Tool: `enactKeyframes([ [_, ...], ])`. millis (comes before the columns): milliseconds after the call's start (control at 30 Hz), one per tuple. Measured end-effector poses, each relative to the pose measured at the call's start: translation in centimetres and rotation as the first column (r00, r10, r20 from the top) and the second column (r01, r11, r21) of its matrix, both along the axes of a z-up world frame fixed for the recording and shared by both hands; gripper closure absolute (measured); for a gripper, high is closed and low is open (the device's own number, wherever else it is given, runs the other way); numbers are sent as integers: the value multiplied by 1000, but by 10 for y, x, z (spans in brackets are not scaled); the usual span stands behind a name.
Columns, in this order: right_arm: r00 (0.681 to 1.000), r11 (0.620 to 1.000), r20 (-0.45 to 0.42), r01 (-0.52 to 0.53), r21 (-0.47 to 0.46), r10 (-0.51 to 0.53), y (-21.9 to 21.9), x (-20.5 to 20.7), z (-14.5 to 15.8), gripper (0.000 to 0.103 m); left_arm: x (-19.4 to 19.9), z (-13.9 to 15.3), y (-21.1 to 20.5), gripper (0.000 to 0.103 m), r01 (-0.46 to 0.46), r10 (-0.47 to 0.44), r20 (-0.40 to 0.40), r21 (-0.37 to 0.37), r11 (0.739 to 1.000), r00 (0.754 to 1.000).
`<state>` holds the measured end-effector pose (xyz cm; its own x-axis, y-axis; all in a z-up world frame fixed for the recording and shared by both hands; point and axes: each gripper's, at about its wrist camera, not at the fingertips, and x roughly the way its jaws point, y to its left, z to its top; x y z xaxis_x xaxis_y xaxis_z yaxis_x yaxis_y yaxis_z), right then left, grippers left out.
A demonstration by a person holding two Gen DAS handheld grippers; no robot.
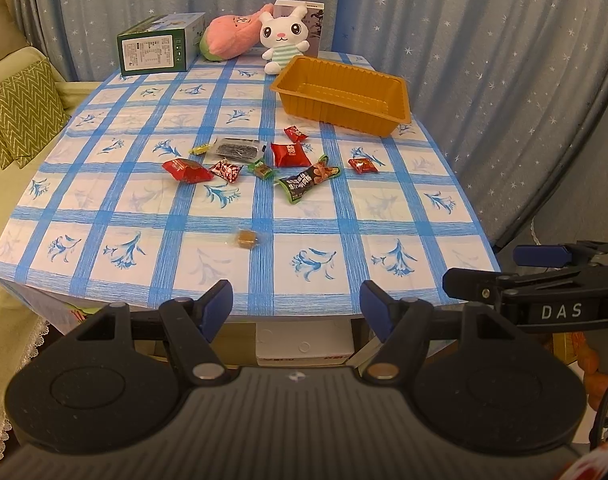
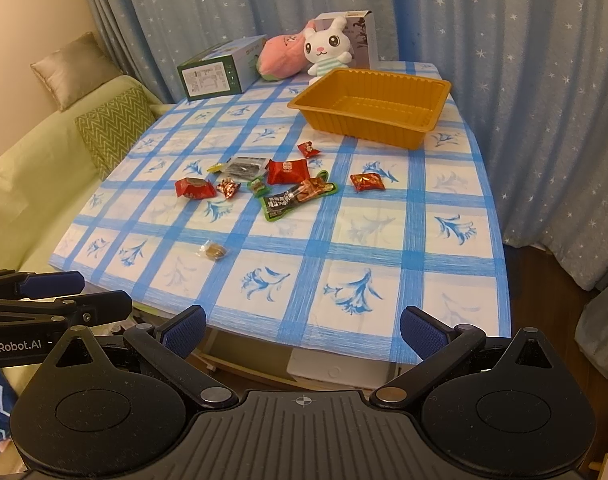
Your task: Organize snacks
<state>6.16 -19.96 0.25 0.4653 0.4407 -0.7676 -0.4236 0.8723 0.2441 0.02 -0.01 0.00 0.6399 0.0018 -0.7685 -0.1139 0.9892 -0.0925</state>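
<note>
Several wrapped snacks lie scattered mid-table: a red packet (image 1: 289,153) (image 2: 287,171), a green-edged nut bar (image 1: 309,181) (image 2: 300,196), a dark seaweed pack (image 1: 237,148) (image 2: 246,168), small red candies (image 1: 361,165) (image 2: 367,181), and a lone brown candy (image 1: 247,238) (image 2: 215,251) nearer the front. An empty orange tray (image 1: 384,120) (image 2: 400,136) stands at the back right. My left gripper (image 1: 297,306) is open and empty before the table's front edge. My right gripper (image 2: 303,330) is open and empty there too, to the right of the left one.
A green box (image 1: 158,46) (image 2: 216,72), a pink plush (image 1: 232,36), a white bunny plush (image 1: 284,38) (image 2: 328,50) and a grey box (image 2: 362,36) stand along the back edge. A sofa with cushions (image 1: 20,120) is to the left. Starred curtains (image 1: 484,40) hang behind and to the right.
</note>
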Motion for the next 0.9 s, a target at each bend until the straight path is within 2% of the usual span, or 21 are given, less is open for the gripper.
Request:
enactKeyframes([
  [833, 1000, 1000, -6, 0, 10, 0, 3, 6, -4, 0, 0, 0, 0, 35, 0, 0, -1, -1, 1000, 1000],
  [900, 1000, 1000, -8, -2, 12, 2, 11, 4, 3, 0, 0, 0, 0, 35, 0, 0, -2, -2, 1000, 1000],
])
